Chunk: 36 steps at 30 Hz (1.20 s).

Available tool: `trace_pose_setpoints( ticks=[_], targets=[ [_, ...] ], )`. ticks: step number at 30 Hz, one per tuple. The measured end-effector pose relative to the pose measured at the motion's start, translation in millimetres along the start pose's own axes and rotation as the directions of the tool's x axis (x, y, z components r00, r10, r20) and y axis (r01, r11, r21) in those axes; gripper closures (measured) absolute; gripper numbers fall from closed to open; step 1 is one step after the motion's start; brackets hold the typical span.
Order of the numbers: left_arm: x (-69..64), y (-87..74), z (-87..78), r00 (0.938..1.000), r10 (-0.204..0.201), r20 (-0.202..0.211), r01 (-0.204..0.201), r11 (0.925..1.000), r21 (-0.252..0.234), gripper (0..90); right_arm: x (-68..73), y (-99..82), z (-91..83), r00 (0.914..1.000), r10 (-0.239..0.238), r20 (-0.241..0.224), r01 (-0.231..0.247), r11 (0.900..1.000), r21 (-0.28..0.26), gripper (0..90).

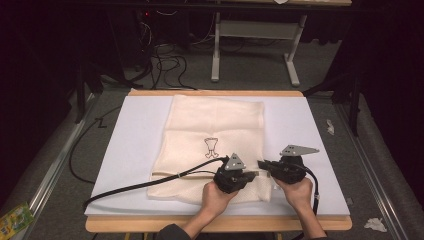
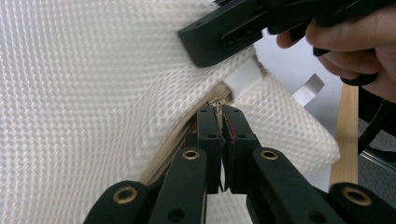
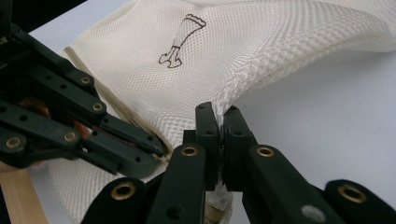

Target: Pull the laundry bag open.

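A cream mesh bag (image 1: pixel 215 125) with a small dark drawing (image 1: pixel 212 147) lies flat on the white mat (image 1: pixel 125 150). My left gripper (image 1: pixel 256 174) points right at the bag's near right corner, and my right gripper (image 1: pixel 261 164) points left at the same spot. In the left gripper view my left gripper (image 2: pixel 223 112) is shut on the bag's (image 2: pixel 93 93) edge, beside a white tag (image 2: pixel 243 80). In the right gripper view my right gripper (image 3: pixel 220 112) pinches a raised fold of mesh (image 3: pixel 261 56), with the left gripper (image 3: pixel 161 150) close at its left.
The left gripper's black cable (image 1: pixel 140 185) trails left across the mat. The table's wooden rim (image 1: pixel 150 223) runs along the near side. A grey desk frame (image 1: pixel 250 30) and cables stand on the floor behind. Scraps (image 1: pixel 375 224) and a green packet (image 1: pixel 15 217) lie on the floor.
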<state>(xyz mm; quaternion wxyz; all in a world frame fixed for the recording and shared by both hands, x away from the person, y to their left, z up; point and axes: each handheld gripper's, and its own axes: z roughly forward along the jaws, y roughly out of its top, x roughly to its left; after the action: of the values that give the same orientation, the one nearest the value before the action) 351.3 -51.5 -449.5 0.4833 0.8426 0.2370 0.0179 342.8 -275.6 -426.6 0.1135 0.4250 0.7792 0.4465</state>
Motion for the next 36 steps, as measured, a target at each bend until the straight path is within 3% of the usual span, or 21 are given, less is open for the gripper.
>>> trace_pose_setpoints(
  ticks=[14, 32, 36],
  targets=[
    [0.0, 0.6, -4.5, 0.9999, 0.010, -0.005, -0.010, 0.9999, 0.000, 87.1, -2.4, 0.2, -1.2, 1.0000, -0.003, 0.001, 0.003, 0.9999, -0.013, 88.7],
    [7.2, -2.9, -11.1, 0.9999, -0.010, 0.003, 0.010, 0.9999, -0.005, 87.0, -4.8, 1.1, -0.5, 1.0000, 0.003, 0.003, -0.003, 1.0000, 0.004, 88.5],
    [7.0, -0.5, -14.7, 1.0000, 0.002, -0.003, -0.002, 0.9999, -0.016, 87.0, -4.1, 3.1, -0.4, 1.0000, 0.001, 0.002, -0.001, 1.0000, 0.009, 88.3]
  ],
)
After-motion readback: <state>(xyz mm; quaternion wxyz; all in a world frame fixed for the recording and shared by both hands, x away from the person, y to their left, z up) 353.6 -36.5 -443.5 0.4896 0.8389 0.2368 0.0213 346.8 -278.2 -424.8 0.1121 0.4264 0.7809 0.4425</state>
